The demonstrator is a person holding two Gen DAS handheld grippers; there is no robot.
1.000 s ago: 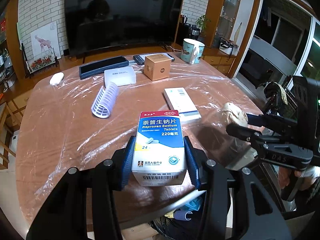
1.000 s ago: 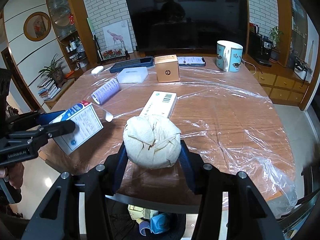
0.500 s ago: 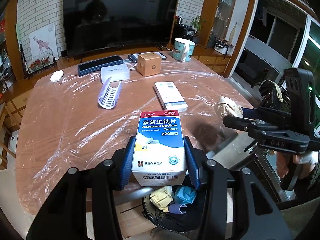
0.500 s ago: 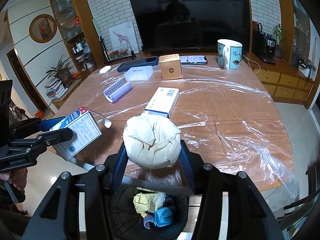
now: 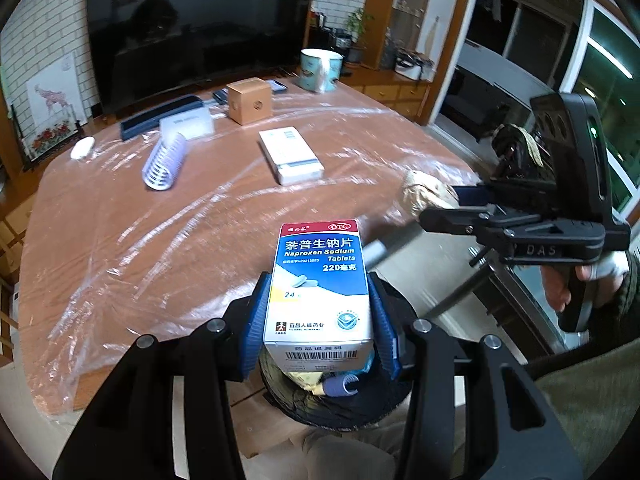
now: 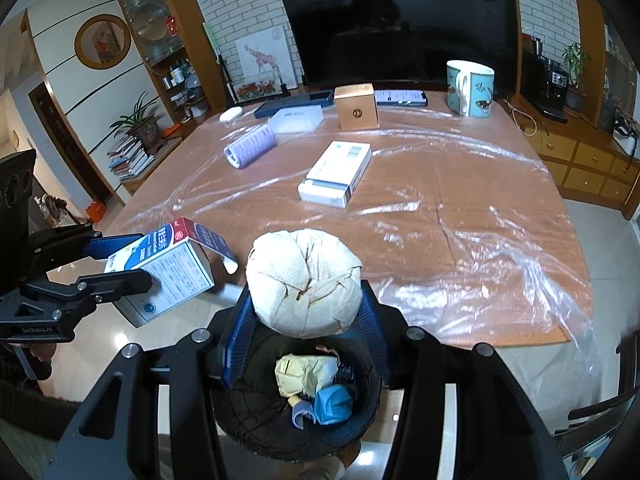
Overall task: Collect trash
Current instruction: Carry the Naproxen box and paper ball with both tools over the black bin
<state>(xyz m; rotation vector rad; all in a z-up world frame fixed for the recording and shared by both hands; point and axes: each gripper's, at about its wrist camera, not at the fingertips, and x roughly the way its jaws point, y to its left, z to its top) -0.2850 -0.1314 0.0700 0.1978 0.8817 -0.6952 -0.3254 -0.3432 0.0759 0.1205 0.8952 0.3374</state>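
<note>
We see from both wrist cams, angled steeply down past the table (image 5: 120,240) edge, close over the black bin (image 6: 360,420) — both share tabletop, bin, TV (image 6: 400,20).

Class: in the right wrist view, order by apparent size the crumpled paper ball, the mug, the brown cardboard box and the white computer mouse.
1. crumpled paper ball, nearest the camera, so inflated
2. mug
3. brown cardboard box, close to the mug, so unsure
4. white computer mouse

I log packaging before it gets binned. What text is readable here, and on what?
Medicine box in left gripper: "OTC", "Naproxen Sodium Tablets", "24".
Right gripper body: "DAS".
Left gripper body, right view: "GenRobot.AI", small.
White box on table: blurred, unreadable.
Phone screen: too small.
</note>
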